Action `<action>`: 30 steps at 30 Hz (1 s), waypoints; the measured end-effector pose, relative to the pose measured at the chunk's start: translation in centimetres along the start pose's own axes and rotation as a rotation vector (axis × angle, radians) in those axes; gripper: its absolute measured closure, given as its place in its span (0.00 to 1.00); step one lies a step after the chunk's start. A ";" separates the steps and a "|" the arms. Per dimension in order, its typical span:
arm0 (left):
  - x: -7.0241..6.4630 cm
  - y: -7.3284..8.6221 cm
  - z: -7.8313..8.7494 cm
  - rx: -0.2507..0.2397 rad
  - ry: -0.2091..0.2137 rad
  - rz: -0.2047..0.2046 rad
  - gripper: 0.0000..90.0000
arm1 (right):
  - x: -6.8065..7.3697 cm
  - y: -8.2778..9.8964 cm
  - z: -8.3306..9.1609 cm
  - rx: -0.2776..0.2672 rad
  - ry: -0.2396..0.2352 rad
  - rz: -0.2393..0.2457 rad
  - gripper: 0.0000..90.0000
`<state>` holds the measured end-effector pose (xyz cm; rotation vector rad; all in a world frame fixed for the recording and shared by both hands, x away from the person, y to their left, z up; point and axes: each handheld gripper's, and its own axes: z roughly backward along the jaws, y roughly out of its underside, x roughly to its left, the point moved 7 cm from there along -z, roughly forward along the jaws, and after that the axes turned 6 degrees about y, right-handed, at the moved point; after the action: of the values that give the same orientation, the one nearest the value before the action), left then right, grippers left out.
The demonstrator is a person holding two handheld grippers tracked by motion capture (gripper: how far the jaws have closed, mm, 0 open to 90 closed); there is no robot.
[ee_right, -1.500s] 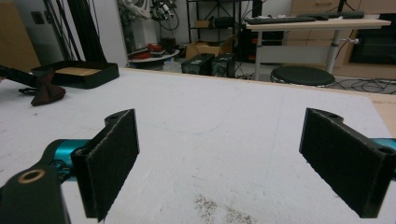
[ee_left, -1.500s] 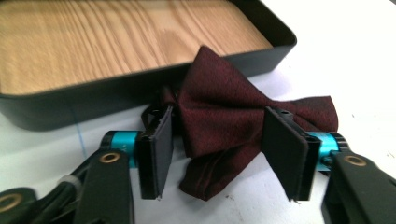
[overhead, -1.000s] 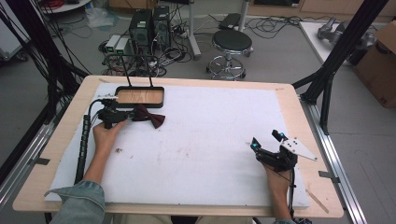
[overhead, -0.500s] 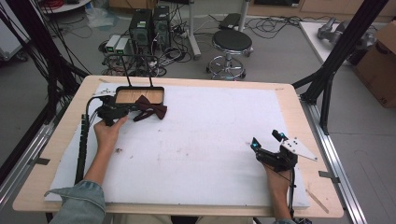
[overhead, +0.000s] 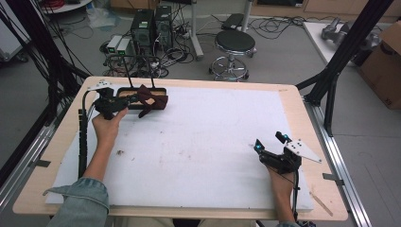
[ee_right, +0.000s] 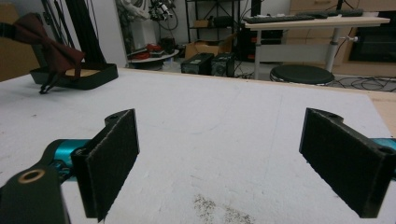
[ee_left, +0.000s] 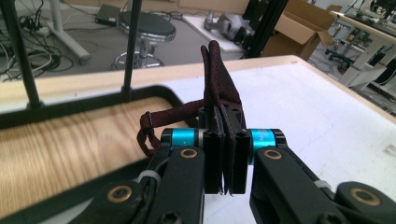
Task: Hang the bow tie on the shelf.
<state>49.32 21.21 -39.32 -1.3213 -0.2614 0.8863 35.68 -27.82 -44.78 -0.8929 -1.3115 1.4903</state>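
Observation:
A dark red bow tie hangs above the black tray with a wooden bottom at the table's far left. My left gripper is shut on it. In the left gripper view the jaws pinch the tie's fabric, one wing sticks up, and a strap loop dangles over the tray's rim. My right gripper rests near the front right of the white mat, open with nothing between its pads. From there the bow tie and the tray show far off at the left.
Two thin black rods rise from the tray's far edge. A white foam mat covers the table and has small dark specks. Black frame posts stand at the table's corners. A stool and computers sit on the floor beyond.
My left gripper has carried the bow tie to the right and away from the person, up over the tray. The right gripper has stayed where it was, open.

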 end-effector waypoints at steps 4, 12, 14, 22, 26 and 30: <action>-0.7 -1.3 -0.4 -0.012 0.010 -0.010 0.97 | 0.0 0.0 0.0 0.003 0.000 -0.005 0.12; -2.3 -3.6 -1.5 -0.025 0.024 -0.057 0.97 | 0.0 0.0 0.0 0.004 -0.002 -0.010 0.12; -2.6 -4.4 -1.8 -0.038 0.024 -0.060 0.97 | 0.0 0.0 0.0 0.005 -0.002 -0.011 0.12; -2.9 -6.0 -2.2 -0.066 0.018 -0.059 0.97 | 0.0 0.1 0.0 0.006 -0.004 -0.014 0.12; -2.9 -7.0 -2.3 -0.081 0.014 -0.052 0.97 | 0.0 0.1 -0.1 0.006 -0.002 -0.008 0.12; -3.1 -8.0 -2.5 -0.096 -0.001 -0.066 0.97 | 0.0 0.1 -0.1 0.007 -0.003 -0.008 0.12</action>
<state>52.13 17.35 -31.73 -1.3932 -0.3499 0.8274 35.74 -27.85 -44.86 -0.8797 -1.3097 1.4901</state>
